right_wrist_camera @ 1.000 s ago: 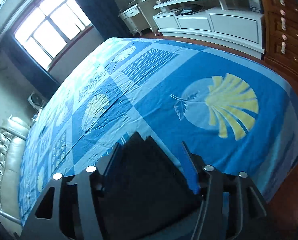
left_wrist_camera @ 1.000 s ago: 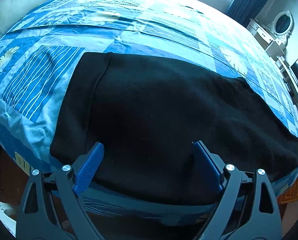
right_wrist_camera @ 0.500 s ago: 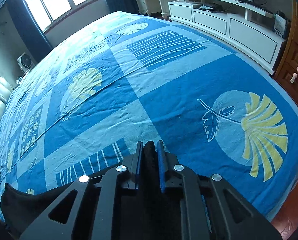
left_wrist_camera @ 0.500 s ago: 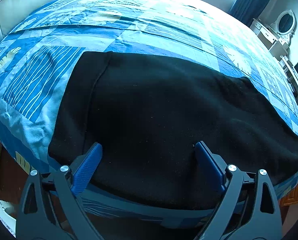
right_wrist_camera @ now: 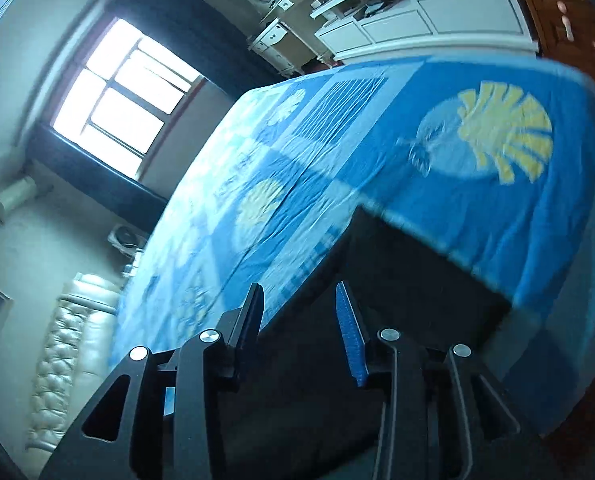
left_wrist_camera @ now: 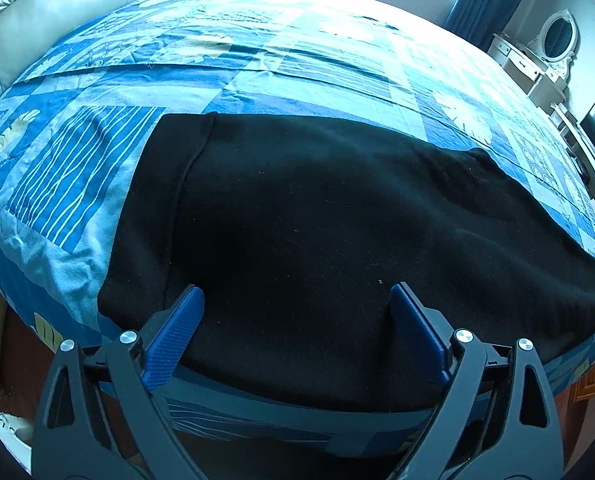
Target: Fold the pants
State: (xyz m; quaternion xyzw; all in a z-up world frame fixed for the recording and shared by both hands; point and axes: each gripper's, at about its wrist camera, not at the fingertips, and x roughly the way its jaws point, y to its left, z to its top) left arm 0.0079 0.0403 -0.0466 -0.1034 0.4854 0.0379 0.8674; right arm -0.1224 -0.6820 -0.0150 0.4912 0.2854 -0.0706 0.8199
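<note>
Black pants (left_wrist_camera: 317,220) lie flat across the near part of a bed with a blue patterned cover (left_wrist_camera: 257,52), waistband end at the left. My left gripper (left_wrist_camera: 297,300) is open and empty, its blue pads wide apart just above the pants' near edge. In the right wrist view the pants (right_wrist_camera: 409,288) lie dark under my right gripper (right_wrist_camera: 301,300), which is open with a moderate gap and holds nothing; that view is tilted and blurred.
A padded headboard (left_wrist_camera: 77,4) stands at the back left. A white dresser with an oval mirror (left_wrist_camera: 537,60) and a white TV cabinet (right_wrist_camera: 425,28) line the far wall. A window (right_wrist_camera: 125,108) is behind the bed. Wooden floor lies beyond the bed's edge.
My right gripper was shut on the pants' edge half a second ago and has opened and let go, tilting as it moves. My left gripper has stayed open over the pants, shifting slightly.
</note>
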